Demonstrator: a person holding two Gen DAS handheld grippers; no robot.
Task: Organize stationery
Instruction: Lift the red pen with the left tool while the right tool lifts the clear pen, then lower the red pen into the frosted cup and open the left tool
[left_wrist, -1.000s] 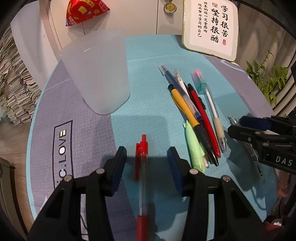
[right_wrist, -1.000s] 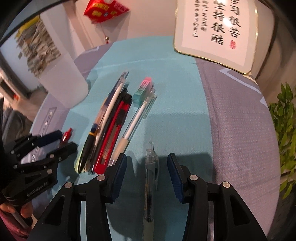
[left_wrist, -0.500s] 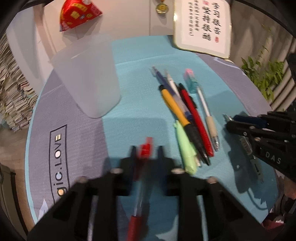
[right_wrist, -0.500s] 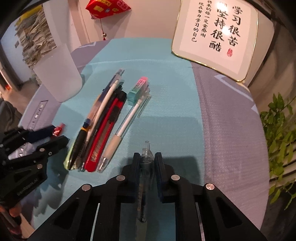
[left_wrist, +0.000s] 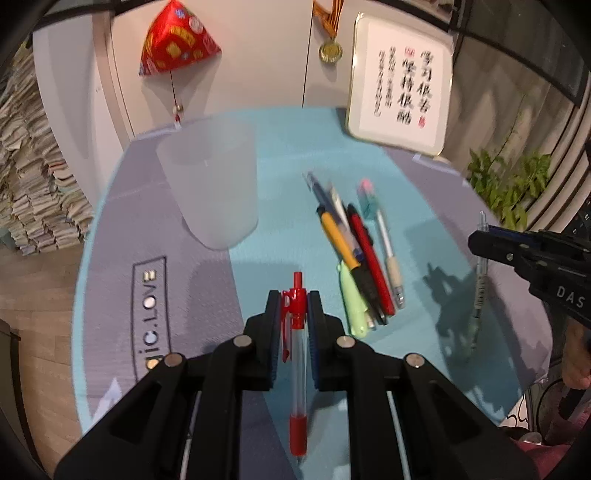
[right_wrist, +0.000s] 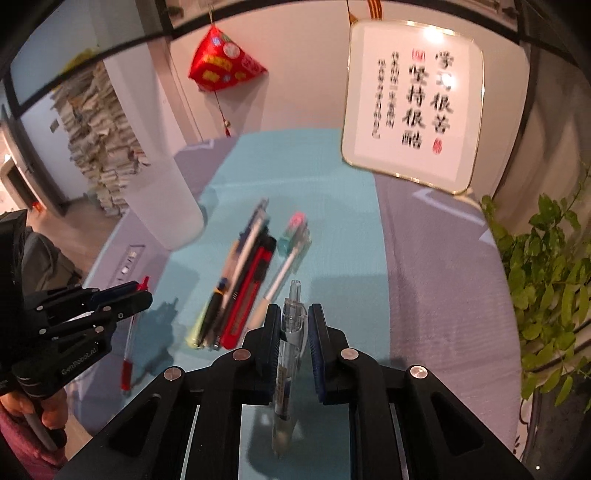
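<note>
A red-capped clear plastic pen sat low in the frame's centre, clamped between the left gripper's fingers, which had just closed on it. The right gripper likewise pinched a transparent gel pen. Remaining pens lay bundled mid-frame on the table, right of a frosted plastic cup.

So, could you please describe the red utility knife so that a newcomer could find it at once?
Start at the frosted cup on the teal mat; right of it lies a bundle of pens. The utility knife is its flat red piece with a black end, wider than the round pens.
</note>
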